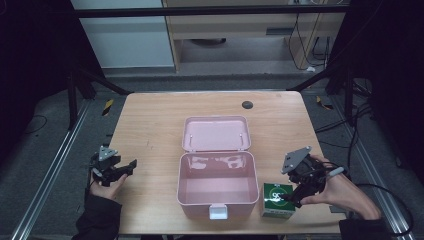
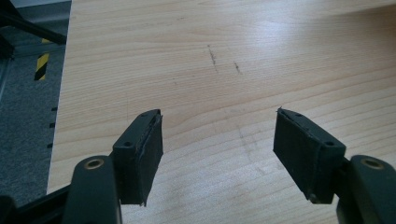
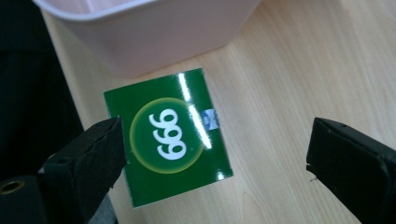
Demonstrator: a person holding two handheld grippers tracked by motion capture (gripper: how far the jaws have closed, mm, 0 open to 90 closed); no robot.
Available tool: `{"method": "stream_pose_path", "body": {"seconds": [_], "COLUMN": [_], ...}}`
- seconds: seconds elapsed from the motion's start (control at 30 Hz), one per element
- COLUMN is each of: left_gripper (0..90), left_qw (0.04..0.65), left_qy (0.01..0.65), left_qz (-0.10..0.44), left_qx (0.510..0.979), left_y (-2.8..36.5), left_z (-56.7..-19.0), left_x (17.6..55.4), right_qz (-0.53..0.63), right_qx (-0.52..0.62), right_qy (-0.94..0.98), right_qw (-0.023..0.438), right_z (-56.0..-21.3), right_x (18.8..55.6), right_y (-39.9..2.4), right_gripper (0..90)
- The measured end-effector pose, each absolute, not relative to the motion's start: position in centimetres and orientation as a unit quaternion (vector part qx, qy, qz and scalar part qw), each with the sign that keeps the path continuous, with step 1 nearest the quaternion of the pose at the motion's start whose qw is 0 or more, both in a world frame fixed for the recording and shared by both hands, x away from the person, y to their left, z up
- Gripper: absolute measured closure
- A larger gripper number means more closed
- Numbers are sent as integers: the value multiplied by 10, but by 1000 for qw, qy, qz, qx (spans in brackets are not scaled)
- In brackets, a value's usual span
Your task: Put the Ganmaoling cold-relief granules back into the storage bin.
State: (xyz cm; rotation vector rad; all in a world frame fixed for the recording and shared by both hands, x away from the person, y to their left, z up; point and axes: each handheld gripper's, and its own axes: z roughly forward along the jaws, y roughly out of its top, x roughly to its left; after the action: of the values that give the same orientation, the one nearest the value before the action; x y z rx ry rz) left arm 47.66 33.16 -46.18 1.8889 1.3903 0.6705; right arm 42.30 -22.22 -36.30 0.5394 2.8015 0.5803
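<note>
Right now the right hand-held gripper gapes wide over the green box.

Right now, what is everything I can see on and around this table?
table: one, light wood, centre of the high view
box: one, pink, open, mid-table near the front edge
lid: one, pink, flipped back behind the box
carton: one, green with a white 999, on the table to the right of the box
black disc: one, near the table's far edge
left claw: one, black, open over bare wood
right claw: one, black, open above the carton, not touching it
hands: two, at the front edge, one holding each claw
</note>
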Motion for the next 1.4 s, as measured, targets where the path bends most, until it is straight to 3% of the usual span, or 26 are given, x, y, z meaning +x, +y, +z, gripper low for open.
{"method": "stream_pose_path", "body": {"seconds": [1.4], "left_gripper": [325], "left_qw": [343], "left_qy": [531], "left_qz": [259], "left_qx": [731], "left_y": [330], "left_z": [-462], "left_x": [477], "right_qz": [126], "right_qx": [127], "right_qy": [982], "right_qw": [61], "right_z": [-413], "right_x": [420], "right_y": [-201], "right_gripper": [24]}}
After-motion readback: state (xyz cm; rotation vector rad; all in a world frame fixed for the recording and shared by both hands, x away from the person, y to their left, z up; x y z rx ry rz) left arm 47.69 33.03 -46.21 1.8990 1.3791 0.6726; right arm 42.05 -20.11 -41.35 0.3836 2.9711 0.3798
